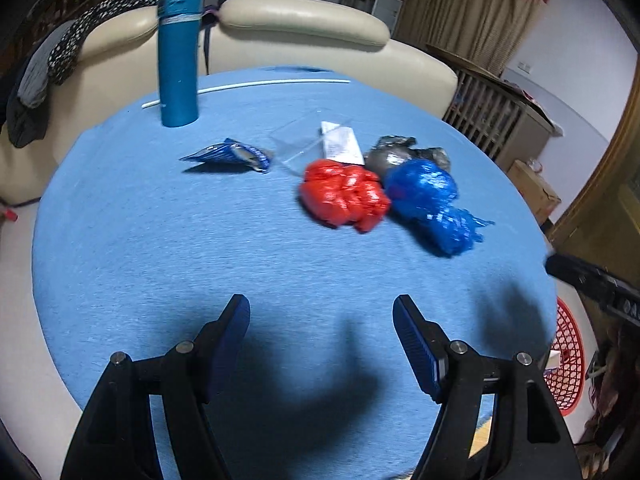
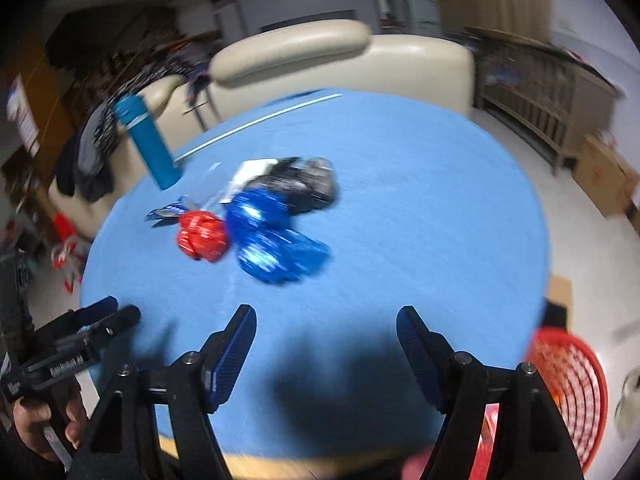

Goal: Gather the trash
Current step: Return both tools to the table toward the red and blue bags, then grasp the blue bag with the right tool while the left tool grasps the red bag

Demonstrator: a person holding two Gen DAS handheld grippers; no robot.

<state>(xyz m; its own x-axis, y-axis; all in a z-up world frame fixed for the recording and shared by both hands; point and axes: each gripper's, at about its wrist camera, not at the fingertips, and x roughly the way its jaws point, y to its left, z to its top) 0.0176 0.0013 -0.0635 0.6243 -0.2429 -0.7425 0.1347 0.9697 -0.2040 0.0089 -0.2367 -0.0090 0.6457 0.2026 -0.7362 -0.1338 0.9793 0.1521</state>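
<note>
Trash lies on a round table with a blue cloth [image 1: 160, 240]: a crumpled red bag [image 1: 344, 194], a crumpled blue bag [image 1: 432, 204], a grey-black bag [image 1: 396, 152], a blue snack wrapper [image 1: 232, 156] and a clear packet with a white label [image 1: 340, 144]. The same pile shows blurred in the right wrist view: the red bag [image 2: 202, 236], the blue bag [image 2: 272, 240], the grey-black bag [image 2: 312, 184]. My left gripper [image 1: 322, 308] is open and empty near the table's front edge. My right gripper [image 2: 326, 320] is open and empty, also at the near edge.
A tall teal flask [image 1: 179, 56] stands at the table's back left, before a white stick [image 1: 248, 86]. A red mesh basket [image 2: 572, 396] sits on the floor at the right. A cream sofa [image 1: 300, 28] stands behind the table. The left gripper's tool [image 2: 76, 340] shows at the left.
</note>
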